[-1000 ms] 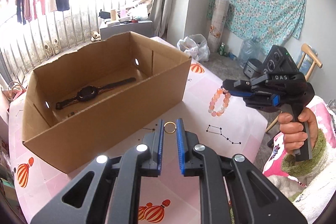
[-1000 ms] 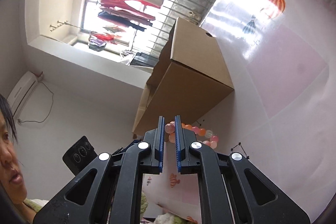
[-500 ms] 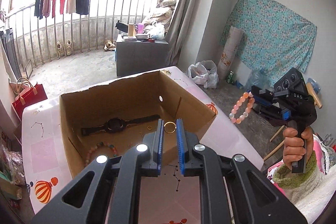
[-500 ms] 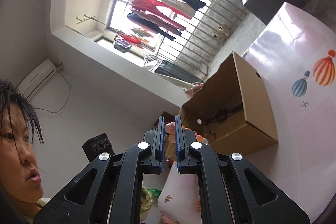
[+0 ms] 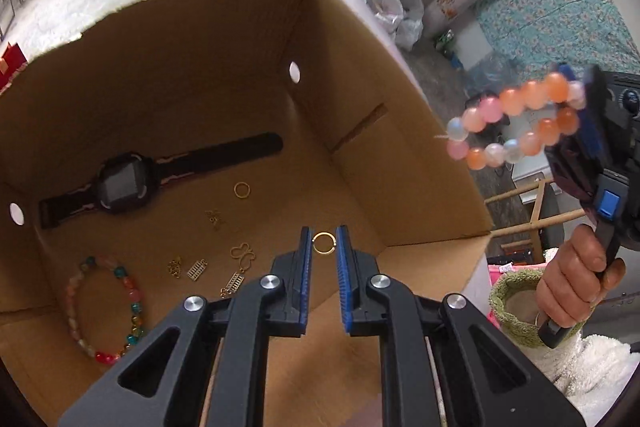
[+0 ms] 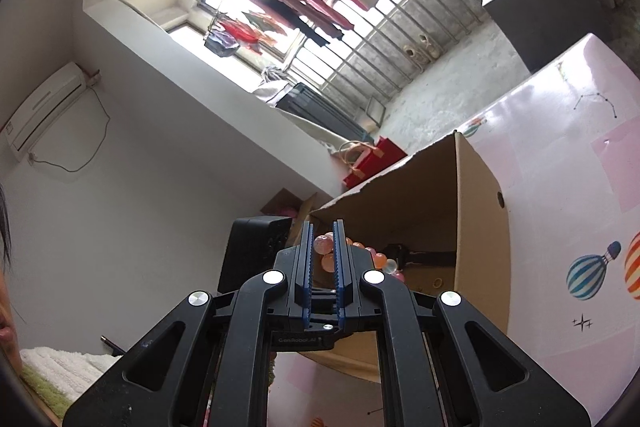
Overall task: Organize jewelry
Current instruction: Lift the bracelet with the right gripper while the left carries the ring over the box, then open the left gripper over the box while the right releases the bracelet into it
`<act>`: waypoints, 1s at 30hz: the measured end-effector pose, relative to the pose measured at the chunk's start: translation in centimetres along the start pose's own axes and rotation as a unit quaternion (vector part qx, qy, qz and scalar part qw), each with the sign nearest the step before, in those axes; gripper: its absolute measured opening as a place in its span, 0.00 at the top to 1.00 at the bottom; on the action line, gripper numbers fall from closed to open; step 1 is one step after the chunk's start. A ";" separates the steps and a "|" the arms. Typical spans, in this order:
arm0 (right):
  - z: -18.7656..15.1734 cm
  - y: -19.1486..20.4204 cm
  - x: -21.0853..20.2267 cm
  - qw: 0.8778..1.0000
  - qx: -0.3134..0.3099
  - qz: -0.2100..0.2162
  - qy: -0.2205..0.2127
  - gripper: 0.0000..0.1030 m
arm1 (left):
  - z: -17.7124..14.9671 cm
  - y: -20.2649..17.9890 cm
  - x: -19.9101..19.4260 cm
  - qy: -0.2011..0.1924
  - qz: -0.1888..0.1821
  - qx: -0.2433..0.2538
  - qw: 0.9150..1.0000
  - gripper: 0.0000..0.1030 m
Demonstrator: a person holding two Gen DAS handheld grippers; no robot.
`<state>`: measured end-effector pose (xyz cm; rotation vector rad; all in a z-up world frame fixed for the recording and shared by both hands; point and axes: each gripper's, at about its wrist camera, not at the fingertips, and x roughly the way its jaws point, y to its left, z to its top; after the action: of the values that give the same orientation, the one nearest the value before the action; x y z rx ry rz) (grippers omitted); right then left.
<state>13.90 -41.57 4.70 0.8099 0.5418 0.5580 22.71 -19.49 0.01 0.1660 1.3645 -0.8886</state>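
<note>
- Whereas a second ago the left claw (image 5: pixel 324 241) sat low in front of the cardboard box (image 5: pixel 400 131) with the tabletop beyond its tips, it has now swung over the box and tipped down, so the box floor lies straight ahead of its fingers.
- Its jaws are pinched on a small gold ring (image 5: pixel 323 242), held between the blue pads at the very tips; the grip has not changed.
- By my reading, the ring is about ready to be dropped in with the rest.
- Ahead and to the left of that claw, on the box floor, lie a black watch (image 5: pixel 120 187), another gold ring (image 5: pixel 241 189), several small gold charms (image 5: pixel 240 259) and a multicoloured bead bracelet (image 5: pixel 104 311).
- Off to its right, outside the box wall and above the rim, the right claw (image 6: pixel 322 247) is clamped on a pink-and-orange bead bracelet (image 5: pixel 516 123), which hangs out to the side of the pads.
- That claw has risen and drawn nearer the box; its bracelet looks next in line.
- Hard to make out: the charms are too small to identify singly, and the claw's own arms cover the near part of the box floor.
- From the right wrist, only a few beads show between and beyond the pads, and the other device blocks part of the box opening.
- Whether the held ring is closed or split is unclear.
</note>
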 end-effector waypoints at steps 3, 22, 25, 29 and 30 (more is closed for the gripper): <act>0.3 -0.7 0.5 1.000 0.001 -0.001 0.010 0.93 | 1.2 1.0 1.7 0.040 0.003 -0.026 0.999 0.89; 0.3 0.9 1.5 0.996 -0.027 -0.050 0.062 0.93 | 2.9 3.4 -1.9 0.004 -0.012 -0.088 0.996 0.59; 0.1 1.9 2.1 0.993 -0.043 -0.063 0.084 0.93 | 0.9 4.1 -7.0 -0.069 0.006 -0.078 0.995 0.53; -0.5 2.7 3.6 0.985 -0.066 -0.089 0.130 0.93 | -3.3 5.7 -13.3 -0.167 0.051 -0.089 0.981 0.37; -0.6 2.8 4.0 0.982 -0.072 -0.100 0.141 0.93 | -4.5 6.2 -14.4 -0.184 0.060 -0.096 0.976 0.36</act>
<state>15.70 -37.09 5.65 0.5342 0.8235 0.5216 23.93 -6.21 9.38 -0.0629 1.0726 -0.6432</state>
